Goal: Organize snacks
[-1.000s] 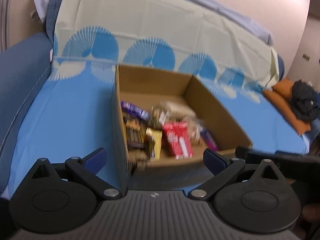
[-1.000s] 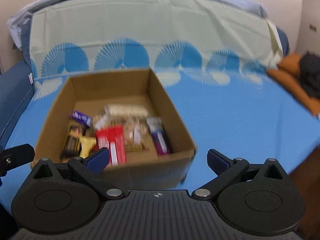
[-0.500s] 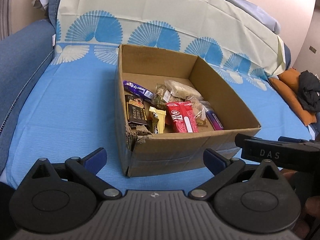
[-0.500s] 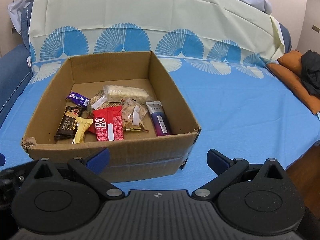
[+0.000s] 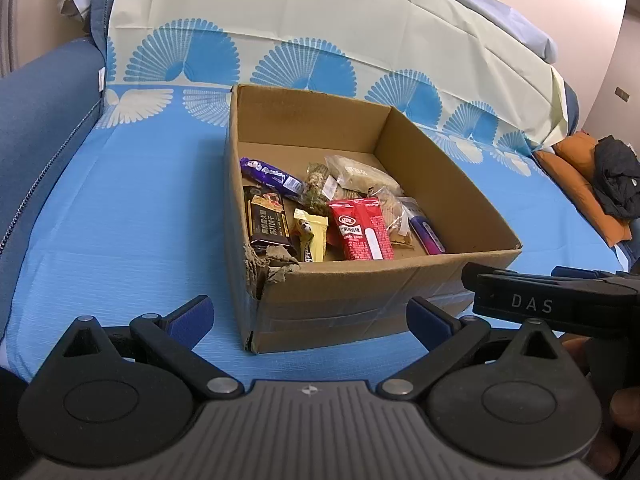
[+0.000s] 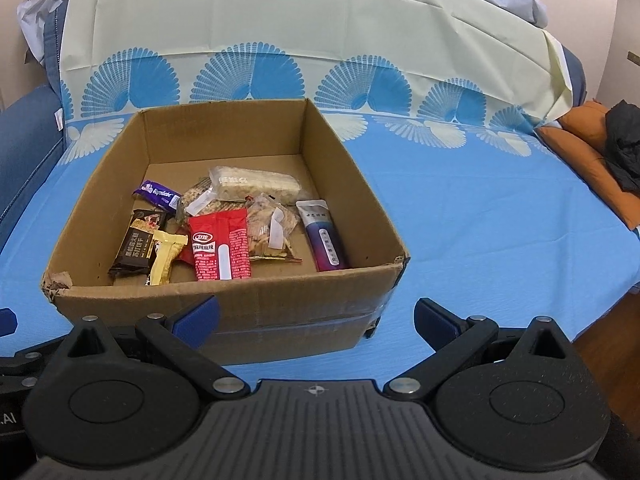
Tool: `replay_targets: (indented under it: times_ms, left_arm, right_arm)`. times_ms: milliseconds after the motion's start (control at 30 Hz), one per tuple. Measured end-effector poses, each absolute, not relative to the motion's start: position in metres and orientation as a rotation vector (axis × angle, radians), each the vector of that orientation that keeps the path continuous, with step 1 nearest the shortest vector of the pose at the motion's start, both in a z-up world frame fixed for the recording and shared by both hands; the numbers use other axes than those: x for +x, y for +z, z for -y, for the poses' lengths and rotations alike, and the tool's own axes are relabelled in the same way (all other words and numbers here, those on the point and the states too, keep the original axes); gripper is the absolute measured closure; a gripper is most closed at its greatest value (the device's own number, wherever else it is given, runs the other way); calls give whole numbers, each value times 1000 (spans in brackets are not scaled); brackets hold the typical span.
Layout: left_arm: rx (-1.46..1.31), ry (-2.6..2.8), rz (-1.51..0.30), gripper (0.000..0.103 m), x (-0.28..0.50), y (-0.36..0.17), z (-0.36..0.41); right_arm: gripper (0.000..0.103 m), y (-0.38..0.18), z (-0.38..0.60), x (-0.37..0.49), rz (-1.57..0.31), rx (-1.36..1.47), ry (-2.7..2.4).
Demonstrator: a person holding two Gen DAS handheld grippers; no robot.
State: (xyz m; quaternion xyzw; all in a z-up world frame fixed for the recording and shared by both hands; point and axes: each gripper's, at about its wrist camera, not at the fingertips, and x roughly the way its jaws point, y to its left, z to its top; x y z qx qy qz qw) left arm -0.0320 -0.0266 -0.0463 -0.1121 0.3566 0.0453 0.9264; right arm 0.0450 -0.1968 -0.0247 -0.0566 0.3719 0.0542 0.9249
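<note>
Snacks: sitting in a loose heap on the floor of the cardboard box [image 6: 224, 312], which is resting on a blue-covered sofa seat [image 6: 480, 232].
Hidden bits: a small red wrapper is peeking out from under the red packet [image 6: 220, 246], mostly covered; print on every wrapper is coming through too small to read.
Cut off: the right gripper's body is poking into the left wrist view from the right edge, fingers out of sight there.
Red packet: lying flat at the middle front, white stripe down its face.
Yellow bar [image 6: 167, 256]: leaning against the dark chocolate bar [image 6: 138, 242] at the front left.
Purple bar [image 6: 158, 196]: lying behind them, towards the left wall.
Clear bags: a pale block-shaped one [image 6: 256, 184] is lying at the back, a crumpled one [image 6: 270, 232] beside the red packet.
Purple-white pouch [image 6: 324, 236]: lying along the right wall.
Box corner: front left corner is looking torn and ragged.
Left gripper [image 5: 310, 314]: jaws standing wide apart, gripping nothing, hovering short of the box.
Right gripper [image 6: 316, 314]: also spread wide and empty, facing the front wall.
Far right: orange cushion [image 6: 580, 148] carrying a dark bundle.
</note>
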Motion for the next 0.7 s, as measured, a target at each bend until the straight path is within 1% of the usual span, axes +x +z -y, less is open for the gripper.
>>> replay_targets:
  times_ms: [700]
  left_arm:
    - [-226, 66, -736, 1, -27, -53, 26]
  right_arm:
    - [1, -27, 193, 51, -776, -117, 133]
